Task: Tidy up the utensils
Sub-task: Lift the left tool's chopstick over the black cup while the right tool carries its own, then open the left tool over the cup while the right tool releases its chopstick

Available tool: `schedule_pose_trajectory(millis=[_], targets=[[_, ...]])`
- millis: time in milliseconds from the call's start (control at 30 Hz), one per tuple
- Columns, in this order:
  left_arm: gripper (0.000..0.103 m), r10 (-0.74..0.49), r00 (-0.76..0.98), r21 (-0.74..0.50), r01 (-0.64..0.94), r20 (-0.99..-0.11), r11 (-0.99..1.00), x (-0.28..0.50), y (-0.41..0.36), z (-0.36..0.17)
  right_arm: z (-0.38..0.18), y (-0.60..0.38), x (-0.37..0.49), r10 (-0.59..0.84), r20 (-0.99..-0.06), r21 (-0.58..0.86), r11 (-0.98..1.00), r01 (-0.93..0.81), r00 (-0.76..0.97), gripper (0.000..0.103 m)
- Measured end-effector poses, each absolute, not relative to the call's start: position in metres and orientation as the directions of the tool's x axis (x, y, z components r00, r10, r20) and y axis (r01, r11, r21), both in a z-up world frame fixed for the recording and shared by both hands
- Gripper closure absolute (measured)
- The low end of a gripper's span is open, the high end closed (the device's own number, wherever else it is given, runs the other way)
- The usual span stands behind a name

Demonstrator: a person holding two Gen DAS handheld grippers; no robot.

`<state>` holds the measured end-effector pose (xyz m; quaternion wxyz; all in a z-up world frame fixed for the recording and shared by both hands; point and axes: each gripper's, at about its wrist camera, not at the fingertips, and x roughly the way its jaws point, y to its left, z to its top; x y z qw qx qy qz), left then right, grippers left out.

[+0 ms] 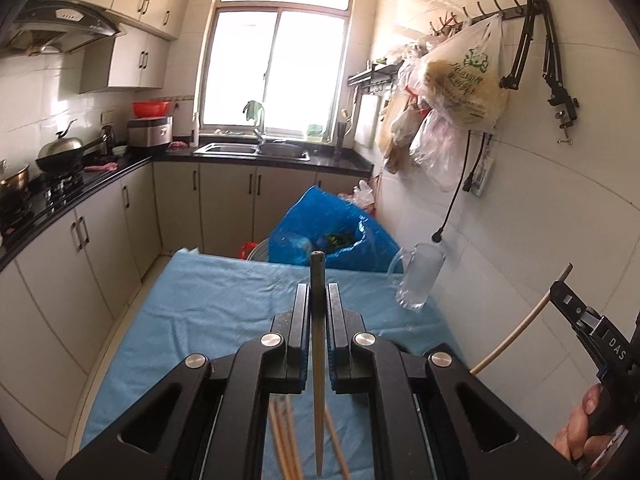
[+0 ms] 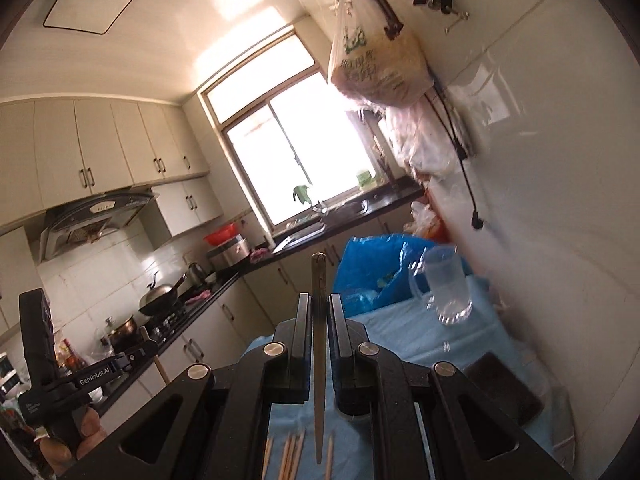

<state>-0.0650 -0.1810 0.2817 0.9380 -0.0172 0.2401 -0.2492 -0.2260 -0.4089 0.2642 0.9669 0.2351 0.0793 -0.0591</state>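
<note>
My left gripper (image 1: 318,292) is shut on a single chopstick (image 1: 318,360), held upright above the blue cloth on the table (image 1: 208,312). My right gripper (image 2: 319,300) is shut on another chopstick (image 2: 319,360), also upright. Several loose chopsticks (image 1: 286,440) lie on the cloth under the left gripper; they also show in the right wrist view (image 2: 292,456). A clear glass mug (image 1: 420,280) stands at the table's far right, near the wall; it also shows in the right wrist view (image 2: 446,288). The right gripper with its chopstick shows at the left wrist view's right edge (image 1: 576,312).
A blue plastic bag (image 1: 332,232) sits beyond the table's far edge. A dark flat object (image 2: 504,388) lies on the cloth at right. The tiled wall with hanging bags (image 1: 460,84) is close on the right. Counter, stove and sink run along the left and back.
</note>
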Motion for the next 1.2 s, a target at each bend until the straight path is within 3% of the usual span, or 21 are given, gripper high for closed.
schedule_pose_trajectory(millis=[433,867,1200], targets=[[0.096,-0.527,0.767,-0.263,0.458,-0.365,0.849,-0.004,-0.248,0.303,0.288,-0.434,-0.18,-0.211,-0.147,0.389,0.886,0.253,0.966,0.095],[0.096,-0.522,0.698,-0.275,0.444,-0.491,0.853,0.036,-0.291,0.223,0.219,-0.45,-0.117,-0.184,-0.31,0.371,0.88,0.297,0.933,0.095],[0.096,-0.513,0.664,-0.25,0.455,-0.544,0.855,0.039,-0.298,0.205,0.197,-0.453,-0.1,-0.142,-0.382,0.38,0.877,0.295,0.913,0.094]])
